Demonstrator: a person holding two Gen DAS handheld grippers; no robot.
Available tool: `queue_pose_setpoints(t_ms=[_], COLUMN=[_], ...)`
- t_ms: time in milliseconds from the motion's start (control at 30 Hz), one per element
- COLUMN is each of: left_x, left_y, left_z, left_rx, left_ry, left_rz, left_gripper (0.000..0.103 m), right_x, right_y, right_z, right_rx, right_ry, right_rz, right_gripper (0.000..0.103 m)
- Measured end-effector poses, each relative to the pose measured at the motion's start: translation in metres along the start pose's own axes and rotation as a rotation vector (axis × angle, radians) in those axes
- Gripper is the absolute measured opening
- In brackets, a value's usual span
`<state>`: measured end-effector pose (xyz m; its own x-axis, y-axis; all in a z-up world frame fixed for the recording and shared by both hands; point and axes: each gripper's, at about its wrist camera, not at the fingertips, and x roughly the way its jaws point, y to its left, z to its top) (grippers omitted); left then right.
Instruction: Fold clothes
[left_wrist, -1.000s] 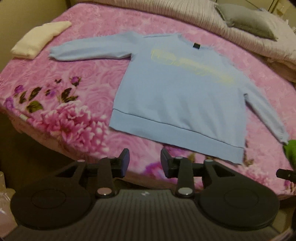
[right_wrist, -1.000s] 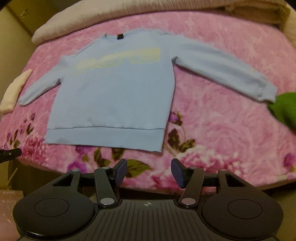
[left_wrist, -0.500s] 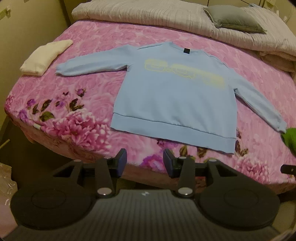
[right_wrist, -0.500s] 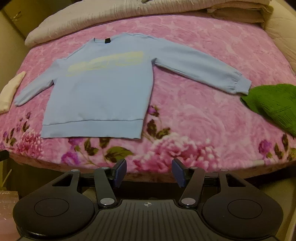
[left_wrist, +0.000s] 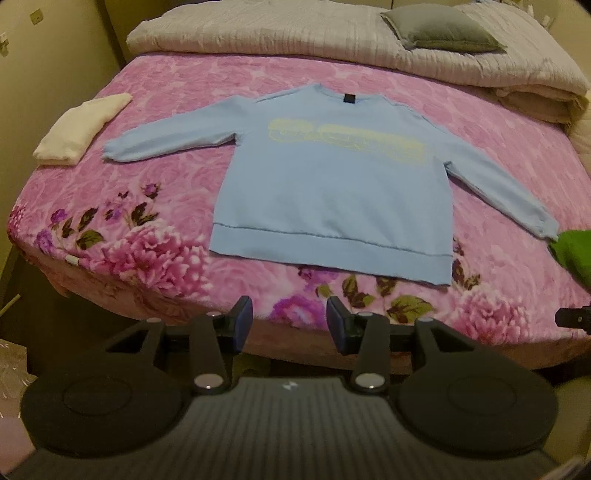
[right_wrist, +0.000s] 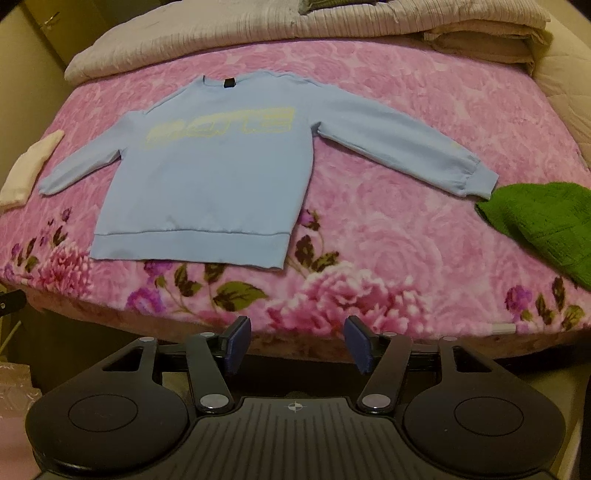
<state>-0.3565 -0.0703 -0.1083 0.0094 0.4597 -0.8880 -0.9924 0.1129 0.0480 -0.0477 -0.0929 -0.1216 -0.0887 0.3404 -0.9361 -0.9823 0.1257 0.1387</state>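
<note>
A light blue sweatshirt (left_wrist: 332, 192) with yellow lettering lies flat, front up, on the pink floral bed (left_wrist: 166, 177), both sleeves spread out. It also shows in the right wrist view (right_wrist: 214, 177). My left gripper (left_wrist: 290, 321) is open and empty, held off the bed's near edge below the sweatshirt's hem. My right gripper (right_wrist: 297, 343) is open and empty, also off the near edge, below and right of the hem.
A folded cream cloth (left_wrist: 81, 127) lies at the bed's left. A green knitted garment (right_wrist: 546, 225) lies at the right by the sleeve cuff. Grey bedding (left_wrist: 295, 33) and a grey pillow (left_wrist: 443, 29) are piled at the far end.
Both grippers have drawn back from the bed and risen, so more of the bed and the far bedding is in view. The sweatshirt has not moved.
</note>
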Motion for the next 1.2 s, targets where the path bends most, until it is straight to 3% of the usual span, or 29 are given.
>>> queue_pose_setpoints(t_ms=[400,733,1200], left_x=[-0.004,-0.005,0.013], left_y=[-0.013,-0.002,0.028], left_z=[-0.002,0.0,0.013], left_rx=[0.03,-0.015,-0.102], left_ry=[-0.018,-0.019,0.003], left_rz=[-0.024,0.011,0.066], left_gripper=[0.04,0.04,0.04], right_x=[-0.007,-0.011,0.016], right_y=[-0.015,0.003,0.03], right_z=[-0.01,0.004,0.038], right_rx=[0.027,-0.04,-0.13], right_ry=[0.009,-0.022,-0.016], right_rz=[-0.008,0.031,0.074], right_gripper=[0.061,0.061,0.062])
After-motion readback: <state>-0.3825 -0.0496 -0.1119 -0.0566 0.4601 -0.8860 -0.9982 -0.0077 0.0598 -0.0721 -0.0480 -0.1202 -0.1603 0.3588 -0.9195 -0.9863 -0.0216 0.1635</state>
